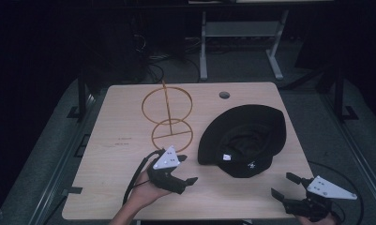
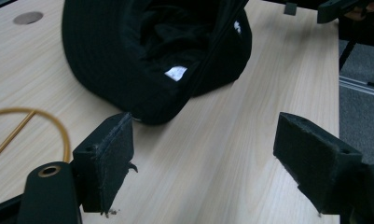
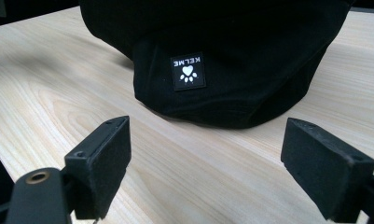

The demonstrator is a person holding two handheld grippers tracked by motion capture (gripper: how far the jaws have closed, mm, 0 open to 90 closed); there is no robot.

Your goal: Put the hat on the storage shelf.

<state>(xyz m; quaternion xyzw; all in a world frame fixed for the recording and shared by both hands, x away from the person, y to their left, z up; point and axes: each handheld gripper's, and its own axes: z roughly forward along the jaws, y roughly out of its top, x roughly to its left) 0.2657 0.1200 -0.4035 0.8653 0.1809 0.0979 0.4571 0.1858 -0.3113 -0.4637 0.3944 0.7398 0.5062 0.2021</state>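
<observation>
A black brimmed hat [image 1: 244, 138] lies upside down on the right half of the wooden table [image 1: 115, 154], its hollow crown facing up and a small white label inside. My left gripper [image 1: 187, 169] hovers open just left of the hat's near edge, held by a hand. In the left gripper view the hat [image 2: 152, 51] lies ahead between the spread jaws. My right gripper [image 1: 283, 185] is open at the table's front right corner, pointing at the hat. The right gripper view shows the hat's side [image 3: 231, 70] with a paw-logo patch [image 3: 188, 70].
A gold wire stand [image 1: 168, 115] of two rings on a rod sits on the table left of the hat, its ring edge [image 2: 45, 123] close to my left gripper. A round cable hole [image 1: 224, 95] lies near the far edge. Desk legs and cables stand behind.
</observation>
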